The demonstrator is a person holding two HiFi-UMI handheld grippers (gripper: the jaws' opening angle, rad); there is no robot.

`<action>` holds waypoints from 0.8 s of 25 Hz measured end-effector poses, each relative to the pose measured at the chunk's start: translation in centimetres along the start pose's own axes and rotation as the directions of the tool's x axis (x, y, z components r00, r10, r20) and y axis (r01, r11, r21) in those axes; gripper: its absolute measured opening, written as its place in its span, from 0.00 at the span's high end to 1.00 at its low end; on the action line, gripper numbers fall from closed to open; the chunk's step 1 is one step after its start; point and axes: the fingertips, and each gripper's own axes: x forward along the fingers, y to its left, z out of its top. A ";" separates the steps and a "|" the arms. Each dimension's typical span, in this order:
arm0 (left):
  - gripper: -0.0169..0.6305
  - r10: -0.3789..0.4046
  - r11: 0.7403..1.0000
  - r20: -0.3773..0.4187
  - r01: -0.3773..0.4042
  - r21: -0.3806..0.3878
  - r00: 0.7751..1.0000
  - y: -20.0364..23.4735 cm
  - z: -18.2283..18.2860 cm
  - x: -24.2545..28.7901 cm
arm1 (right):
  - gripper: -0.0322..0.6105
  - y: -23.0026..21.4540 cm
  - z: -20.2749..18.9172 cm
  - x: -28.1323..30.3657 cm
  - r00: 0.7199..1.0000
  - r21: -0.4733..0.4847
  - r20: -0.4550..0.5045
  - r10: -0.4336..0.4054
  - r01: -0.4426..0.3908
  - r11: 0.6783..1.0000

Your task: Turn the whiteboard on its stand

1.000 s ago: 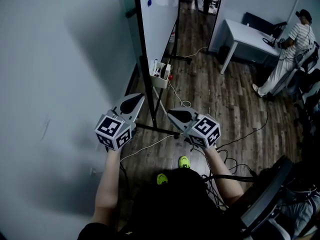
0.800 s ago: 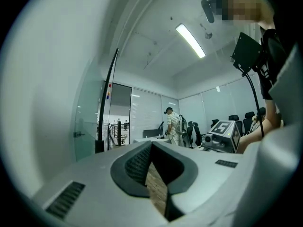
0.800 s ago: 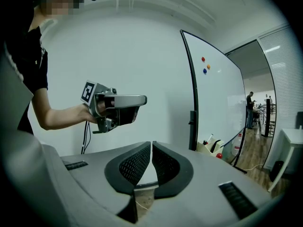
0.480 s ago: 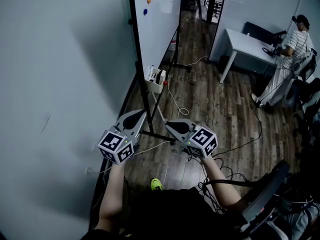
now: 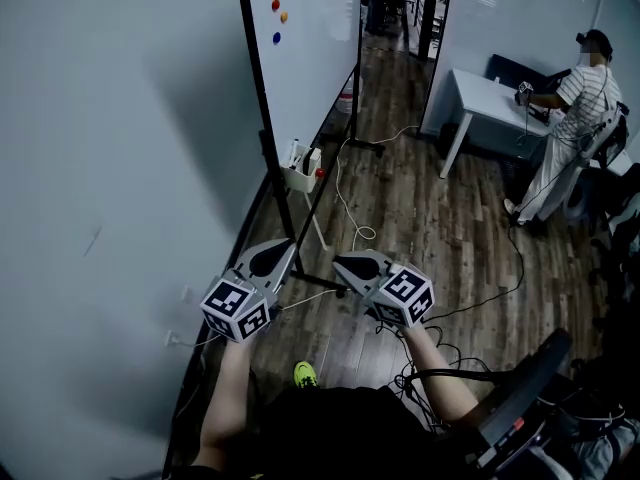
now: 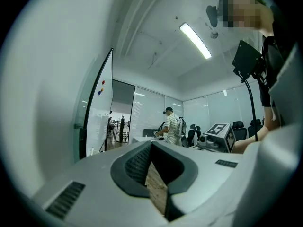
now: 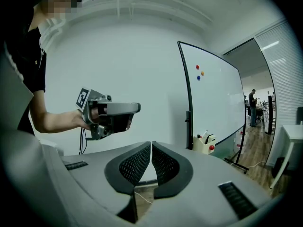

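Shifted since a second earlier: whiteboard and its tray stood higher in the frame. Left gripper and right gripper sat lower. One green shoe showed at bottom centre instead of two.

- Wall: pale and plain, filled the left half of the frame.
- Floor: dark wood planks, crossed by loose cables.
- Whiteboard: upper centre, seen nearly edge-on, black frame, footed stand. Close to the wall and apart from both grippers.
- Desk: white, upper right. A person in a striped top stood beside it.
- Left gripper: lower centre, jaws drawn together, nothing between them.
- Right gripper: just to the right, jaws closed to a slit, empty.
- Tray: cream, at the board's lower edge, held markers.
- Magnets: red, orange and blue, near the board's top.

Handling note: step judged as the approach, with the turn not yet begun. The jaws would need to part before taking the frame. A hold on the near vertical edge seemed best. Slow rotation would keep the tray's contents in place and the stand's feet off the cables.
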 end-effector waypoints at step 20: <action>0.94 0.080 0.994 -0.015 -0.081 -0.068 0.997 -13.5 -5.0 -1.6 | 0.91 5.0 -4.5 -10.7 0.996 0.044 0.004 0.087 -0.087 0.995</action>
